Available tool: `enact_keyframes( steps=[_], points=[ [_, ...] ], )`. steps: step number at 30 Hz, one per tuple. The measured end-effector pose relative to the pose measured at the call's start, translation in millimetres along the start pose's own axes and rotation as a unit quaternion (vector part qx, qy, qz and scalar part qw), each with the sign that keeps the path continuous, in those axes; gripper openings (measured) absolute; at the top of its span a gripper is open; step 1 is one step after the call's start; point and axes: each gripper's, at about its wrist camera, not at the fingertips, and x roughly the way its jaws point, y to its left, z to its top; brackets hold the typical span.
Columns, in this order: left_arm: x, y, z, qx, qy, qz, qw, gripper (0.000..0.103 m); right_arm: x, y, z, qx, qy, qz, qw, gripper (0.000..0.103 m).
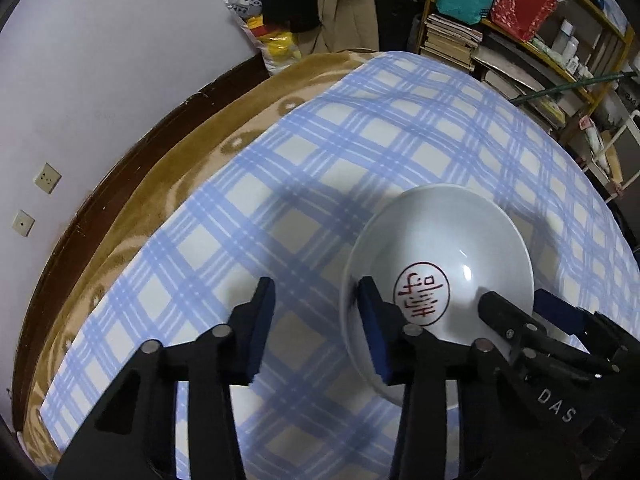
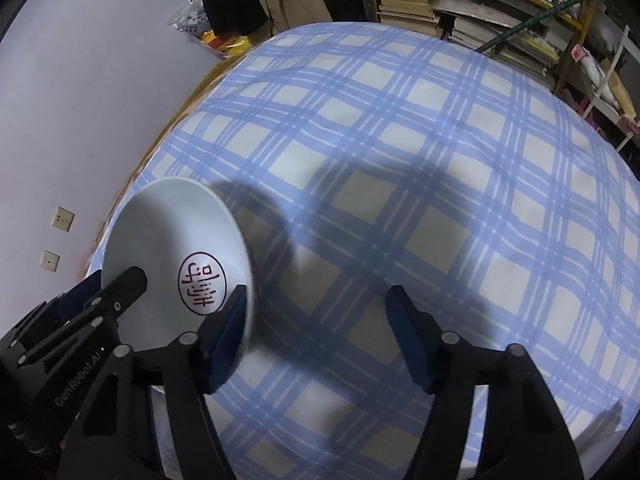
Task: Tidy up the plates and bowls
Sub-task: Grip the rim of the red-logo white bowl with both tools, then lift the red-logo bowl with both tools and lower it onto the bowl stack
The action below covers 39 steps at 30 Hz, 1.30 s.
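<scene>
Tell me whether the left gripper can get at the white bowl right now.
Probably yes: the left gripper straddles the rim of the white bowl, jaws open, nothing else in between.

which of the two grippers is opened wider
The right gripper: more checked cloth shows between its fingers than between those of the left gripper, which stand closer together at the bowl.

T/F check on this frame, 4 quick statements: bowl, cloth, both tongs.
1. The bowl has a red mark inside. True.
2. The cloth is plain red. False: blue and white checks.
3. The left tongs straddle the bowl's rim. False: both fingers are on the outside of it, one by the rim.
4. Nothing sits between the right tongs fingers. True.
</scene>
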Motion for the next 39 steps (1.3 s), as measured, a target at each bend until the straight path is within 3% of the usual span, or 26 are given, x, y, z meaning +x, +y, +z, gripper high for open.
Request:
enact_keyframes(
  steps=[4, 8, 24, 39],
  points=[
    [0, -6, -2, 0.002, 0.007, -0.017, 0.9998, 0.02, -1, 4, -2, -0.016, -0.002, 0.03, 0.999, 0.049],
    [-6, -8, -3, -0.008, 0.007, -0.038, 0.9992, 0.01, 2, 4, -2, -0.003, 0.015, 0.08, 0.997, 0.008],
    [-30, -39, -15, 0.038, -0.007, -0.007, 0.9993, 0.009, -21, -6, -19, -0.006, -0.007, 0.083, 0.996, 0.009],
    [-81, -115, -50, 0.103, -0.022, -0.04, 0.9937, 0.011, -95, -65, -60, 0.01, -0.027, 0.024, 0.999, 0.011]
  ],
)
